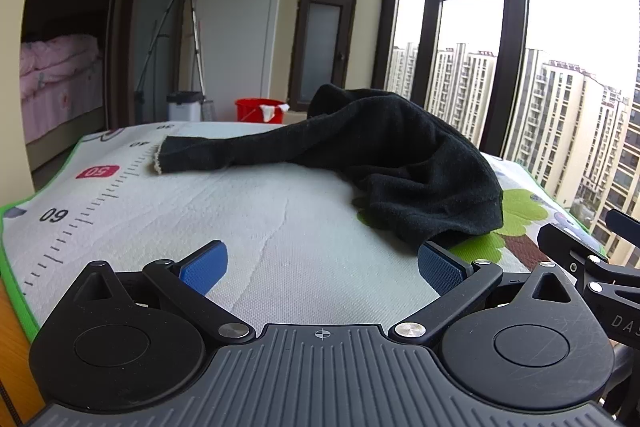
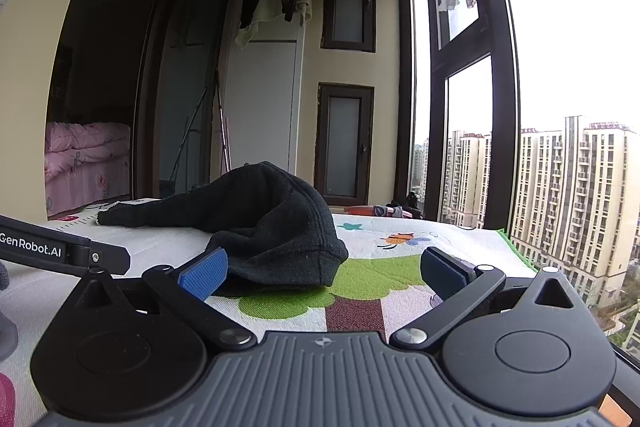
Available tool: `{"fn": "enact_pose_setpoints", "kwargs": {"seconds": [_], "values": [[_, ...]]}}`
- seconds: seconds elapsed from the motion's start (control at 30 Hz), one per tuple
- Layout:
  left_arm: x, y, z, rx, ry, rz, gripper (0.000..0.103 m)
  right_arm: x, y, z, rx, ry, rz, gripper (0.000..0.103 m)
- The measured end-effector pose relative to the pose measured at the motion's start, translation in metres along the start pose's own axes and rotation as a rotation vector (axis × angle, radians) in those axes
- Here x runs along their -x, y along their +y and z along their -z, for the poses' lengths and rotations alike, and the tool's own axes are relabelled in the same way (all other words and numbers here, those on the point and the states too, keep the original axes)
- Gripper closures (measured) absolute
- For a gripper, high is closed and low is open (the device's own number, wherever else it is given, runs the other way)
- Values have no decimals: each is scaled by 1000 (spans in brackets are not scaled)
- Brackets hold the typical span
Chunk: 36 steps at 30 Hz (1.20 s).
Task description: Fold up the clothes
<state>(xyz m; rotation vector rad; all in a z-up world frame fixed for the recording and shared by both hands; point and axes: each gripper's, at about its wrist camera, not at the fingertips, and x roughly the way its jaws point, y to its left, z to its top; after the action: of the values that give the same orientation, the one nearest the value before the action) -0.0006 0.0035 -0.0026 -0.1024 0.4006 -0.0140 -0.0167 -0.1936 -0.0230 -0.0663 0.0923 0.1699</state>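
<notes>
Black garment lies heaped on my printed mat, one sleeve stretched toward the ruler print. Only my left gripper view shows bare mat ahead; the right gripper faces the hem. Both jaws wide, empty.

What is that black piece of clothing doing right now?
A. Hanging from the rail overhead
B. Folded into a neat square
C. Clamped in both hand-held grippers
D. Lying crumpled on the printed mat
D: the black garment lies bunched on the mat, one sleeve stretched out, and both hand-held grippers are open and empty.
</notes>
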Motion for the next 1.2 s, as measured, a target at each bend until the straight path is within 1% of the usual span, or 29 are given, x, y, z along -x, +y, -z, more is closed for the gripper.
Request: {"fn": "enact_pose_setpoints", "kwargs": {"seconds": [0.5,0.87,0.97,1.13,1.2], "values": [[-4,-4,-1,-23,30,-25,0,2,-5,1,-26,-21,-17,0],[-4,-2,-2,-16,38,-21,0,-2,-5,0,-24,11,-13,0],[-4,-2,-2,-12,41,-19,0,-5,-6,-2,-31,41,-14,0],[-5,-3,-2,-17,48,-18,0,-26,-10,-10,-43,196,-51,0],[-5,-3,-2,-22,50,-17,0,-30,-8,-11,-13,226,-68,0]]}}
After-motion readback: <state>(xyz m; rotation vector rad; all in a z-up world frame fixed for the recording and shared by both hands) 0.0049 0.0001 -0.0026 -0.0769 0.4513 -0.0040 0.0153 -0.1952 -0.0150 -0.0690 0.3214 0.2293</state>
